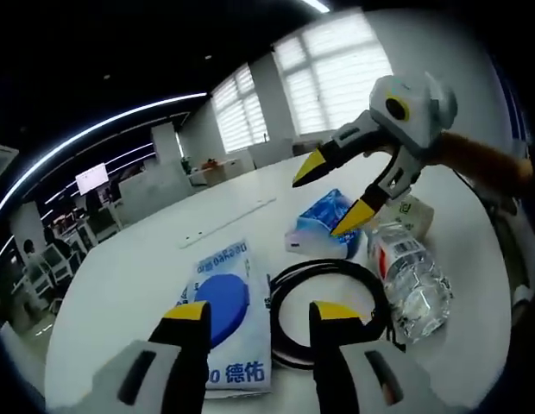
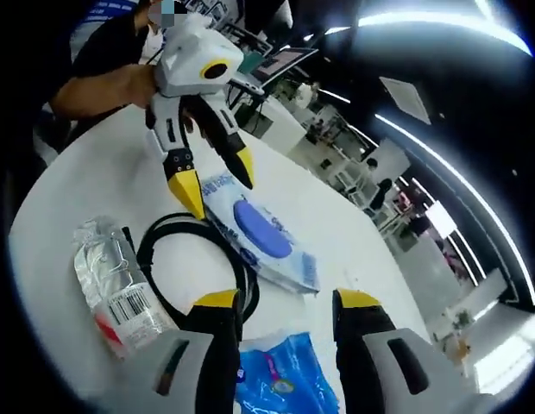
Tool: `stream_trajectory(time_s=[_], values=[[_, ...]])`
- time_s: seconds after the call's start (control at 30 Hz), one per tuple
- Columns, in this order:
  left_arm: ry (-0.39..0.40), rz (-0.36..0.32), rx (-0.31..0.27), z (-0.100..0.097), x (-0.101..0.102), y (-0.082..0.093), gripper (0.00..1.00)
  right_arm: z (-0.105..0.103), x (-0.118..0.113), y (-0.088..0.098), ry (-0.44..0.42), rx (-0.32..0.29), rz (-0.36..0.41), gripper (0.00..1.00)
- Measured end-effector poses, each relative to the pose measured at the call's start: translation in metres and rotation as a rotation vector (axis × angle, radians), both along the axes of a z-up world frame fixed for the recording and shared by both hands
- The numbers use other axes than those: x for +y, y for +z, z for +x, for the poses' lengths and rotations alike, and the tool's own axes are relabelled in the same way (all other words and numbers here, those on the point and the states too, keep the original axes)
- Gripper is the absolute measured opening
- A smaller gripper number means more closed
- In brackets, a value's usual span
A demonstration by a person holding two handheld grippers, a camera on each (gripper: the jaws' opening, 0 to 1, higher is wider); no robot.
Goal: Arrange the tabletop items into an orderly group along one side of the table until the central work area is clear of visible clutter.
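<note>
Left gripper view: my left gripper [image 1: 254, 332] gapes empty over the wipes pack [image 1: 223, 315] at 7 o'clock; I'd clamp its near edge, avoiding the cable coil [image 1: 328, 306]. My right gripper [image 2: 280, 323] hangs open too.

Bright window glare [image 1: 336, 69], ceiling light strips [image 2: 440, 26], strong fisheye bending, soft blurred edges

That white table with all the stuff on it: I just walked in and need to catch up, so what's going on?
A person holds a two-jaw gripper in each hand over the white table. Both the left gripper and the right gripper are open and hold nothing. Below them lie a wet-wipes pack, a coiled black cable, a plastic bottle on its side and a blue tissue pack, clustered close together.
</note>
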State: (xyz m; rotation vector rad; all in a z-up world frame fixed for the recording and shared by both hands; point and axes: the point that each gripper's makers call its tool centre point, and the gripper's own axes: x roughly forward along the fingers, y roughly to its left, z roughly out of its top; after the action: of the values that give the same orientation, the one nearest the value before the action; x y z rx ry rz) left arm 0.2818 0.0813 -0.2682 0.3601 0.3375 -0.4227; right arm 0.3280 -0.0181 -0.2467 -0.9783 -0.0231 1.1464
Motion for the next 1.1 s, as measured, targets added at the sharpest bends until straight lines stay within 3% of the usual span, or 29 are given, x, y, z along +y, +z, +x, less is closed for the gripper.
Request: stream_trajectory(time_s=[0.1, 0.3, 0.73, 1.1], values=[[0.002, 0.017, 0.003, 0.001, 0.001, -0.001, 0.43, 0.001, 0.003, -0.001, 0.015, 0.000, -0.006, 0.39], [0.005, 0.040, 0.011, 0.003, 0.001, -0.003, 0.43, 0.010, 0.009, -0.006, 0.052, -0.075, -0.067, 0.39], [0.008, 0.058, 0.014, 0.007, 0.003, -0.004, 0.42, 0.022, 0.016, -0.018, 0.077, -0.117, -0.138, 0.37], [0.003, 0.087, 0.046, 0.006, 0.001, -0.011, 0.41, 0.027, 0.031, -0.024, 0.129, -0.222, -0.234, 0.34]])
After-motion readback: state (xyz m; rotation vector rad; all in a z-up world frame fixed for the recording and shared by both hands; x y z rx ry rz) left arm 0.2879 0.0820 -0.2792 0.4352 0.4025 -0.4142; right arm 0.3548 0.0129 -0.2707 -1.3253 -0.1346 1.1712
